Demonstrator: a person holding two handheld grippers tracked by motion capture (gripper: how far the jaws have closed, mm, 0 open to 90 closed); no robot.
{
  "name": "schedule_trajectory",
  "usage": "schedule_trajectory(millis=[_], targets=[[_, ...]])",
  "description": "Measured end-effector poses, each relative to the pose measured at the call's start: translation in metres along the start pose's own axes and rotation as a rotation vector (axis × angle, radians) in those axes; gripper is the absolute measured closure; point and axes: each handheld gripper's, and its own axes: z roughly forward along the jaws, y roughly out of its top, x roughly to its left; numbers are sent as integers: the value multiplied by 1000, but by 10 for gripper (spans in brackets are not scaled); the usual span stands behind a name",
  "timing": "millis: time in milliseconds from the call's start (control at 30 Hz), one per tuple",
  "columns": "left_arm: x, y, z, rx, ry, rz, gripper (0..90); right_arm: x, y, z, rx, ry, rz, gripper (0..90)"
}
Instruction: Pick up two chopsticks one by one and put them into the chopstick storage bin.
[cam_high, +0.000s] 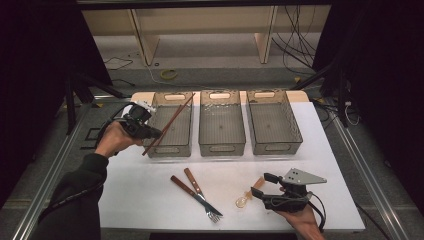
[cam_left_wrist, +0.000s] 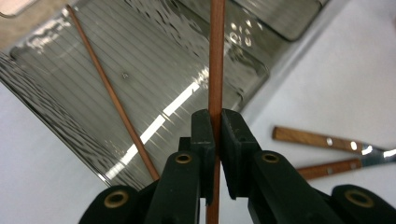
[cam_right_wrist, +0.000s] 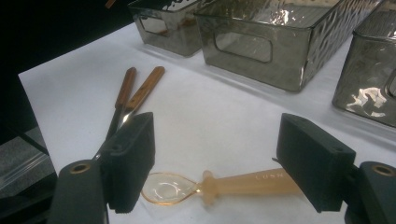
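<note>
My left gripper (cam_high: 155, 133) is shut on a brown chopstick (cam_high: 170, 122) and holds it slanted above the near edge of the left smoked-plastic bin (cam_high: 172, 149). In the left gripper view the held chopstick (cam_left_wrist: 215, 56) runs straight up between the pads of the left gripper (cam_left_wrist: 215, 119). A second chopstick (cam_left_wrist: 112, 93) lies inside that bin (cam_left_wrist: 60, 107). My right gripper (cam_high: 262, 184) stands open low over an amber plastic spoon (cam_high: 245, 199). In the right gripper view the spoon (cam_right_wrist: 219, 184) lies on the table between the wide-apart jaws of the right gripper (cam_right_wrist: 219, 154), untouched.
A middle bin (cam_high: 221, 148) and a right bin (cam_high: 295, 131) stand in a row beside the left one on the white table (cam_high: 150, 200). A wooden-handled fork (cam_high: 192, 181) and knife (cam_high: 182, 186) lie crossed at the front centre, left of the spoon.
</note>
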Motion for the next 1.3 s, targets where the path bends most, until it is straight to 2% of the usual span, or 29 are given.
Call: schedule_trajectory(millis=[333,567,933,1300], targets=[[20,19,1,-66,35,-88,835,0,0,0,-5,4,1,289],[32,26,11,-86,81,-140,835,-1,0,-1,-5,7,2,289],[36,24,31,-68,99,-185,834,-1,0,-1,-5,9,1,290],[39,13,44,-58,90,-227,834,-1,0,-1,-7,7,0,290]])
